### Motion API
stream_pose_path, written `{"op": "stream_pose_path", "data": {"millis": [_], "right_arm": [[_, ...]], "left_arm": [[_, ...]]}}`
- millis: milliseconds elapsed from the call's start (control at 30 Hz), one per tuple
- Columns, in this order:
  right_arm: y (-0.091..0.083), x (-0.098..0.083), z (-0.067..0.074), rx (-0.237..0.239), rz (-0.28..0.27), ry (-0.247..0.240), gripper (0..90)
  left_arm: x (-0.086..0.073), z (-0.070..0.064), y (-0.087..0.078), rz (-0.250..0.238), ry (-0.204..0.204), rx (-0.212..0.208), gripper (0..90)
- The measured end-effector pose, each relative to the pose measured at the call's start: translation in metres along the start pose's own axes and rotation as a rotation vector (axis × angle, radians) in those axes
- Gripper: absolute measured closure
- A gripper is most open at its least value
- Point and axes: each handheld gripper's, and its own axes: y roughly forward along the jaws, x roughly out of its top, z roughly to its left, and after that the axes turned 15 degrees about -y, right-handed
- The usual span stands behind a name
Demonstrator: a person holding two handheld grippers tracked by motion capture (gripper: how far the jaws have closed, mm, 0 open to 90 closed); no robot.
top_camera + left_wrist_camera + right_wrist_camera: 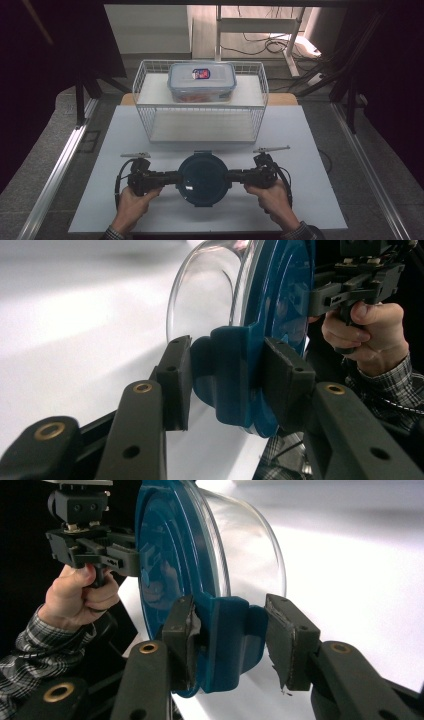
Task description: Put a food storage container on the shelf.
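Observation:
A round clear glass container with a dark blue lid (204, 179) hangs between my two grippers over the front of the white table (310, 150). My left gripper (172, 177) comes in from its left, and my right gripper (235, 176) from its right. In the left gripper view, the left gripper (230, 385) is shut on a blue latch tab (227, 365) at the lid's rim, with pads pressing from both sides. In the right gripper view, the right gripper (230, 645) clamps the opposite latch tab (232, 635) the same way. The glass bowl (250, 545) bulges below the lid.
A white wire basket (200, 107) stands at the back of the table. A rectangular clear plastic box with a lid (202, 81) sits on its upper shelf, with a bare lower shelf beneath. Metal rails (65, 160) run along both table sides. Cables lie on the floor behind.

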Motion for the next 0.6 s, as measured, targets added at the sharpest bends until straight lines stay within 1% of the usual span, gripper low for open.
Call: {"op": "stream_pose_path", "data": {"millis": [67,100,133,167,367,600], "right_arm": [[-0.002,0.008,0.000,-0.008,-0.011,-0.015,57.3],[-0.006,0.019,0.000,-0.017,-0.025,-0.035,57.2],[-0.006,0.019,0.000,-0.017,-0.025,-0.035,57.2],[-0.007,0.022,0.001,-0.020,-0.029,-0.042,57.2],[-0.017,0.050,0.002,-0.034,-0.065,-0.081,57.0],[-0.026,0.074,0.002,-0.043,-0.086,-0.106,56.7]], "left_arm": [[0.007,-0.005,-0.002,-0.007,0.015,0.005,57.7],[0.014,-0.010,-0.004,-0.016,0.031,0.007,57.7],[0.014,-0.010,-0.004,-0.016,0.031,0.007,57.7],[0.018,-0.013,-0.005,-0.023,0.036,0.006,57.7],[0.042,-0.031,-0.014,-0.051,0.077,0.016,57.7],[0.063,-0.045,-0.020,-0.067,0.099,0.023,57.7]]}}
